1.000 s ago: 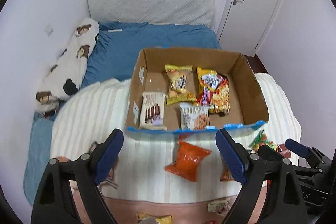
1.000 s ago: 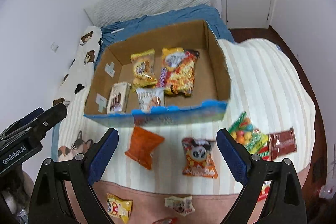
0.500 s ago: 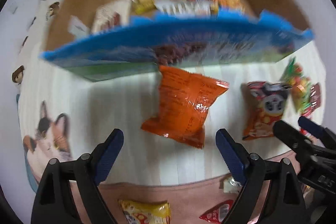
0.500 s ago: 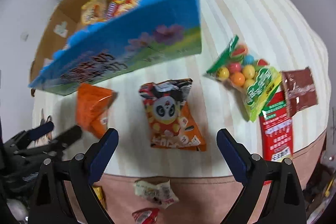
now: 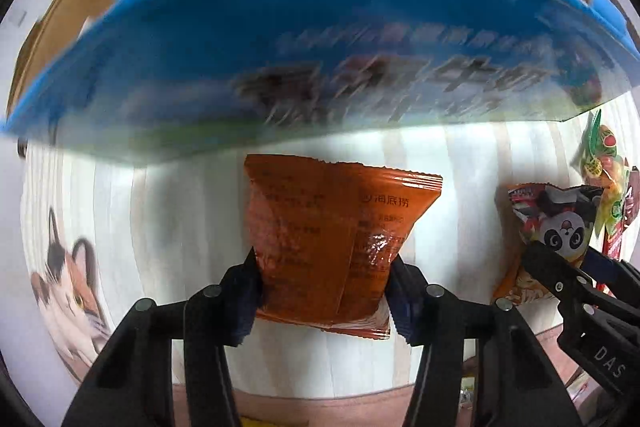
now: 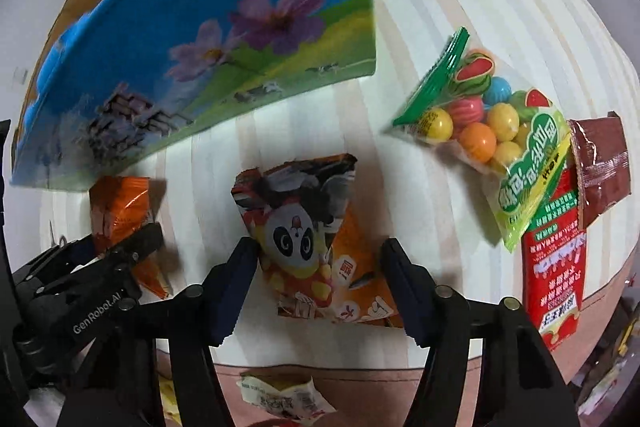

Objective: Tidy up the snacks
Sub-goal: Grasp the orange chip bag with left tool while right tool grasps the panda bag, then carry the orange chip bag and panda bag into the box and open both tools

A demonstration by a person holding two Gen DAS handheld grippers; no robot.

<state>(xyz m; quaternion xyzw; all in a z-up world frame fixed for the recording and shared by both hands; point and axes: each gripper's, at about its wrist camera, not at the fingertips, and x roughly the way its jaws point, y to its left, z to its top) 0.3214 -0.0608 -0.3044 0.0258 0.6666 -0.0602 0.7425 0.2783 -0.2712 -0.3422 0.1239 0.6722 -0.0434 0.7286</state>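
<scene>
An orange snack packet (image 5: 320,219) lies on the striped cover just in front of the cardboard box's blue front wall (image 5: 280,47). My left gripper (image 5: 324,267) points straight down on it, its jaws closing, with both pads pressed against the packet's sides. A panda-print packet (image 6: 304,219) lies to the right of it. My right gripper (image 6: 319,255) straddles this packet, jaws closing, pads against its edges. Each gripper shows at the edge of the other's view. Several snacks lie inside the box, mostly hidden by its wall (image 6: 240,27).
Right of the panda packet lie a bag of coloured candy balls (image 6: 480,115), a red packet (image 6: 556,267) and a brown packet (image 6: 600,163). A small white packet (image 6: 280,395) lies on the pink strip near the bed's edge. A cat print (image 5: 68,279) marks the cover at left.
Both grippers have dropped from high above the bed to the cover. Their jaws have narrowed from wide open onto the orange packet and the panda packet.
</scene>
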